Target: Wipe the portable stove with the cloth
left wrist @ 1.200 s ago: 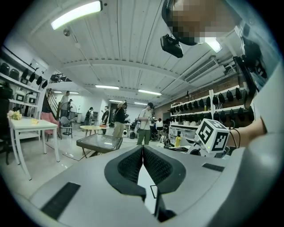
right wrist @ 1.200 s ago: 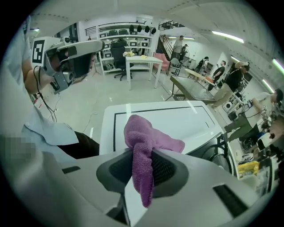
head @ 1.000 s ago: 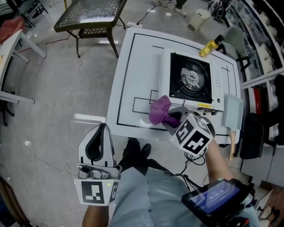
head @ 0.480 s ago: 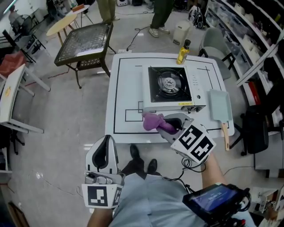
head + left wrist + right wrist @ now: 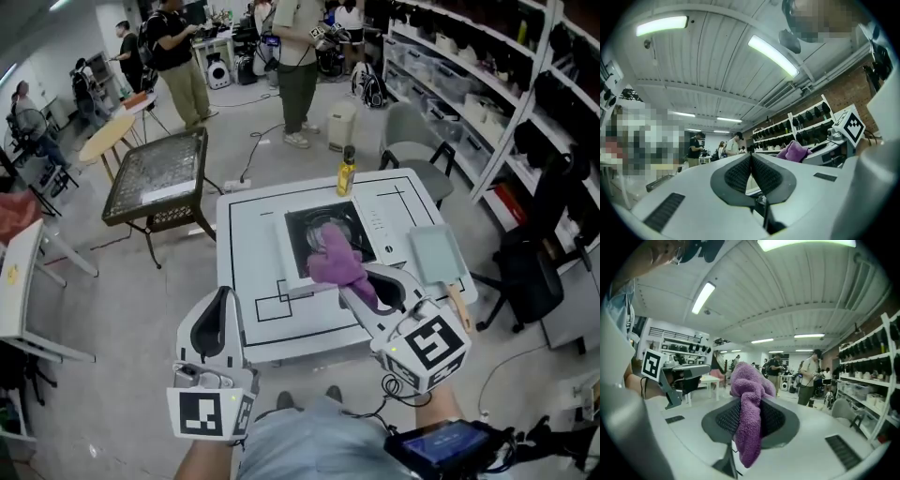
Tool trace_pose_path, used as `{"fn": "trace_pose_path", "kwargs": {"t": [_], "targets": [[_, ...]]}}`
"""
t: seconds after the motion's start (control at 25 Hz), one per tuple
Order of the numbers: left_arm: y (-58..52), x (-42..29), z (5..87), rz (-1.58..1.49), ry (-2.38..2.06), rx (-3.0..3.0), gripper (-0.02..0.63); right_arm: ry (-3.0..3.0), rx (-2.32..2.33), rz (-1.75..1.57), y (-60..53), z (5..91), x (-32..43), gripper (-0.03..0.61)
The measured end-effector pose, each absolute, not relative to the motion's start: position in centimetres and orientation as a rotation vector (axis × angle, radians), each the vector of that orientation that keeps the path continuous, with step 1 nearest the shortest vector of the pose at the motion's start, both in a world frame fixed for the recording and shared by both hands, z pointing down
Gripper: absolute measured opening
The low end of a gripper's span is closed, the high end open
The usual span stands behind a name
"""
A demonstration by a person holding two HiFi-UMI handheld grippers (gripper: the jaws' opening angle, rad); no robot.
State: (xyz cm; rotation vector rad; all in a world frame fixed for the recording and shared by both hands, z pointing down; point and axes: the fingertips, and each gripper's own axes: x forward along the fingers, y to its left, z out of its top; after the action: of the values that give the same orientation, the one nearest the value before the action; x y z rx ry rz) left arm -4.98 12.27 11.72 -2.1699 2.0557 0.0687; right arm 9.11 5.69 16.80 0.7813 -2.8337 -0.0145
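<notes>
The portable stove, white with a black burner top, sits on the white table. A purple cloth covers part of it in the head view. My right gripper is shut on that cloth, held up in the air on the near side of the table. In the right gripper view the cloth bunches above the pads and hangs down between them. My left gripper is lifted at the lower left, off the table's near edge, shut with nothing in it. Its pads meet.
A yellow bottle stands at the table's far edge behind the stove. A pale green board with a wooden handle lies at the table's right. A mesh side table, a chair, standing people and shelves surround the table.
Both grippers have risen and the view has tilted up to take in the room. The right gripper lifted the cloth from the table's near edge to in front of the stove.
</notes>
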Motion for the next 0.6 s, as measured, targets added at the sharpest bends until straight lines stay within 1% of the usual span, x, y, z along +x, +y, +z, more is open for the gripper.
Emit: {"fn": "trace_pose_path", "kwargs": {"t": [0.36, 0.6], "targets": [[9.7, -5.1, 14.6, 0.041, 1.926, -2.328, 0.018, -2.777, 1.146, 0.055, 5.9, 21.0, 8.9, 0.11], [8.0, -4.5, 15.4, 0.033, 1.846, -2.402, 0.018, -2.743, 1.264, 0.056, 5.5, 21.7, 9.0, 0.11]]}}
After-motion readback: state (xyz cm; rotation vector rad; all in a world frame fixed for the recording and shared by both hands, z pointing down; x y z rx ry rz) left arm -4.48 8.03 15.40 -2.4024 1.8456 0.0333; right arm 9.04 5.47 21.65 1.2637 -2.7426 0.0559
